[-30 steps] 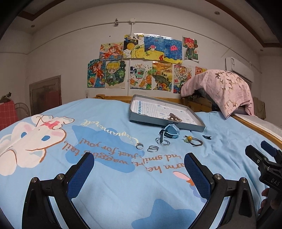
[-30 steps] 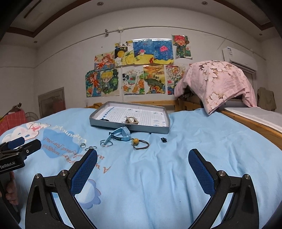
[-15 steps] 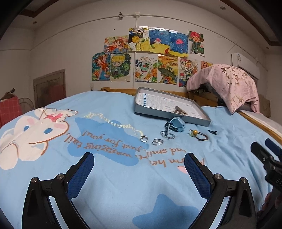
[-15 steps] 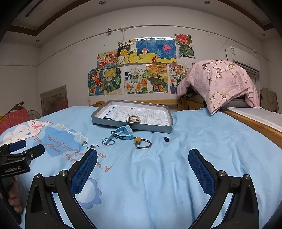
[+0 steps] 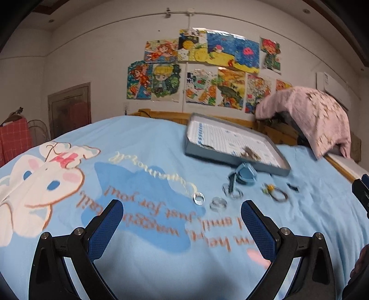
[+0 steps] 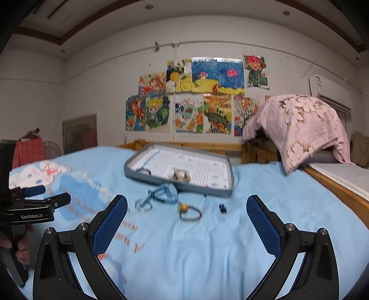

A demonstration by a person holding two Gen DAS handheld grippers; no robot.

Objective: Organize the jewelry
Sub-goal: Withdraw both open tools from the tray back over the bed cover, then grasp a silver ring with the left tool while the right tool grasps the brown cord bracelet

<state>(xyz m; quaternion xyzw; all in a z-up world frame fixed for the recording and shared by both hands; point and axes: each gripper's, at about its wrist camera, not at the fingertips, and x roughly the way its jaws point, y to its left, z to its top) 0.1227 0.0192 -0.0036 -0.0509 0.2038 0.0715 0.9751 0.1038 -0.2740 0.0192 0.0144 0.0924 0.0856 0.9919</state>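
White wall (image 6: 96, 87) with a cluster of colourful drawings (image 6: 196, 97) taped up, thin conduit (image 6: 175, 53) running above them. Recessed ceiling (image 6: 161, 20) with dark wood trim and small downlights (image 6: 149, 6). Wall AC unit (image 6: 329, 91) at right. Dark wooden door (image 5: 69, 110) at left, red checked cloth (image 5: 13, 140) beside it. Bed under a light blue cartoon-print sheet (image 5: 138, 161), wooden headboard (image 6: 207, 146) behind, wooden side rail (image 6: 334, 187) on the right. Pink floral cloth (image 6: 299, 124) draped over something by the headboard. Dim indoor light.
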